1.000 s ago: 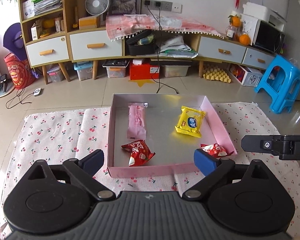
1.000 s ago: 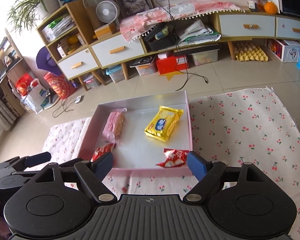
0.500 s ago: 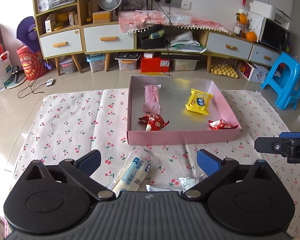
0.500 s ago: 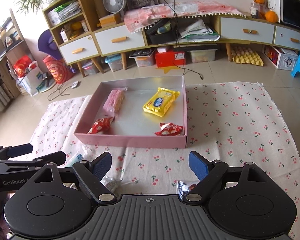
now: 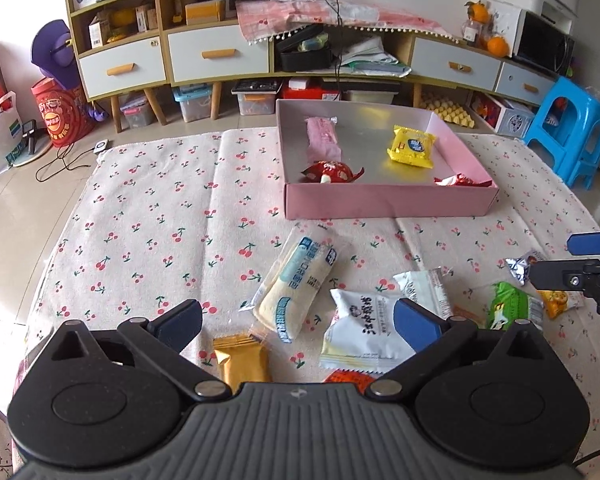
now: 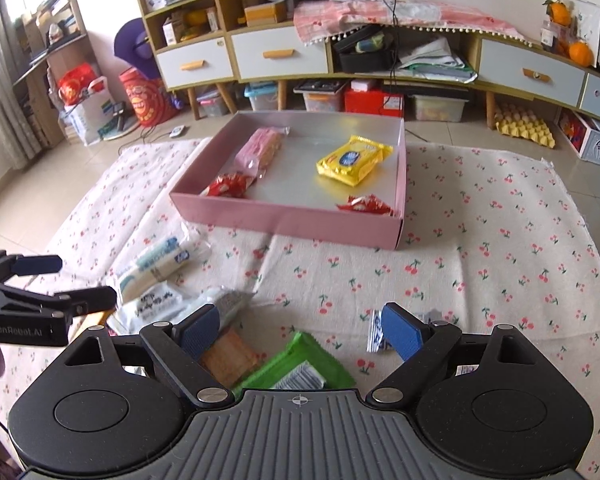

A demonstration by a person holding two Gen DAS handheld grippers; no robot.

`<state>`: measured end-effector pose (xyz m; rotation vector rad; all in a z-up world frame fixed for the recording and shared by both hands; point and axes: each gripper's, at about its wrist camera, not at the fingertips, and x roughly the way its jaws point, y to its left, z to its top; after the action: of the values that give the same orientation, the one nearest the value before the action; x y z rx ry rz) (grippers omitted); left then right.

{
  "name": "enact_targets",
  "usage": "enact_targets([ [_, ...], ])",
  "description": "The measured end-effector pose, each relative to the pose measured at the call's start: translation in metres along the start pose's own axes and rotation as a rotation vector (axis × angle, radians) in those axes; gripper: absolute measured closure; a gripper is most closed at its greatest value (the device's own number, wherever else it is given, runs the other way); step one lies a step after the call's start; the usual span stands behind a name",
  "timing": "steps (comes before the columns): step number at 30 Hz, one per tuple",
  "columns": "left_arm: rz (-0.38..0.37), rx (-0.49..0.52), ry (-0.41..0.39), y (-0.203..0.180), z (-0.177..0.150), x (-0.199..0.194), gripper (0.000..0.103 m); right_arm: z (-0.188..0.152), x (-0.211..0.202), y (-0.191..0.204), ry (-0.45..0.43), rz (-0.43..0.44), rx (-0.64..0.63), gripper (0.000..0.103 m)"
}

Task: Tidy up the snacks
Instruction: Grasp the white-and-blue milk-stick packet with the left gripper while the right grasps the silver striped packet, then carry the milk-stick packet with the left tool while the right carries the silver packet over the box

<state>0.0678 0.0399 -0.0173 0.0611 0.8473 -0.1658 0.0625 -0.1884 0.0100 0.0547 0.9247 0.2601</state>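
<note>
Left wrist view: the left gripper [image 5: 296,322] hangs wide open and holds nothing, above loose packets on the cherry-print cloth [image 5: 148,232]. A pale blue-and-cream packet [image 5: 300,280] and a white packet [image 5: 362,328] lie on the near side of the pink box [image 5: 388,204], which holds a yellow packet [image 5: 411,147].

Right wrist view: the right gripper [image 6: 300,330] is also spread wide and empty, over a green packet [image 6: 300,364] well short of the pink box [image 6: 292,220].

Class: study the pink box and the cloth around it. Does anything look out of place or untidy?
Yes. Four snacks sit in the pink box, but several packets, like the white packet and green packet, lie jumbled on the cloth.
</note>
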Motion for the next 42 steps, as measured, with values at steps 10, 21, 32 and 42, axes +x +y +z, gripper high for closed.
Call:
enact_targets([
  [10,-0.005,-0.066,0.029,0.024,0.002,0.015,0.011,0.0,0.011,0.012,0.063,0.091,0.056,0.013],
  [21,-0.074,-0.062,0.104,0.032,0.009,0.049,0.036,0.011,0.034,0.033,0.172,0.268,0.211,0.029],
  [32,-0.085,-0.043,0.143,0.027,0.013,0.062,0.05,0.006,0.06,0.048,0.247,0.246,0.209,0.062],
  [42,-0.055,-0.057,0.143,0.023,0.018,0.063,0.063,0.003,0.059,0.075,0.199,0.163,0.005,0.066],
])
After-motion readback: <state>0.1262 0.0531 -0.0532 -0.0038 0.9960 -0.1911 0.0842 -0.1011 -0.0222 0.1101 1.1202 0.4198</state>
